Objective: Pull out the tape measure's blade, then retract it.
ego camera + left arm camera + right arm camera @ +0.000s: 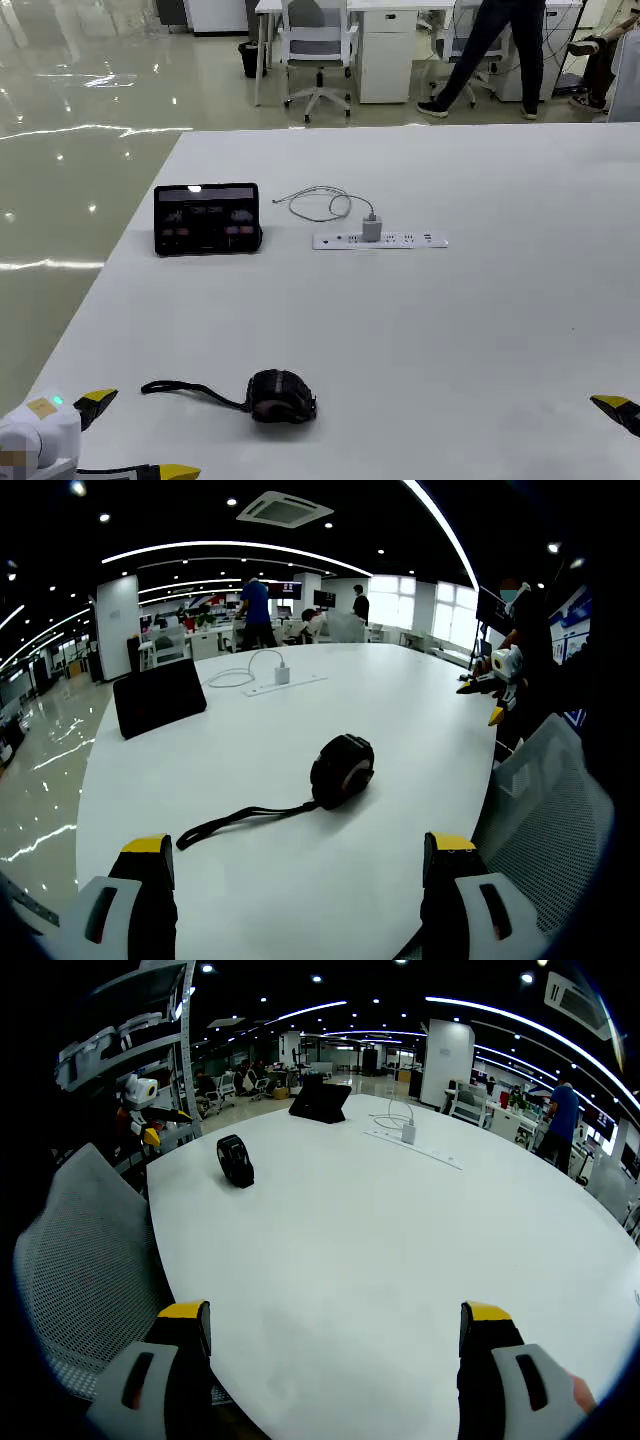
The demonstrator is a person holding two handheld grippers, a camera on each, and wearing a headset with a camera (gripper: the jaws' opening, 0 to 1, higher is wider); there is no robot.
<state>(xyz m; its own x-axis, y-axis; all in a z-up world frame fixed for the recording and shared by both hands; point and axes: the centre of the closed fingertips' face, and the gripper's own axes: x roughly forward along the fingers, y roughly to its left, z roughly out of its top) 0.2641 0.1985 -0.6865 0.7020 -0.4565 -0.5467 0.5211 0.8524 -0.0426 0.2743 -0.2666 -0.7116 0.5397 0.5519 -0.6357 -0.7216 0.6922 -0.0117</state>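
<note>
Tape measure point(281, 396) lay just ahead of the left tongs point(300, 845), spread wide; right tongs point(335, 1311), wide too, looked much farther off.

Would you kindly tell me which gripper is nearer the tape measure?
Left. The tape measure lies just ahead of the left gripper; the right gripper is well off to its right.

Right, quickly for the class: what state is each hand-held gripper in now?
Left hand-held gripper: open, empty; tape measure lies apart ahead of it.
Right hand-held gripper: open, empty.
</note>
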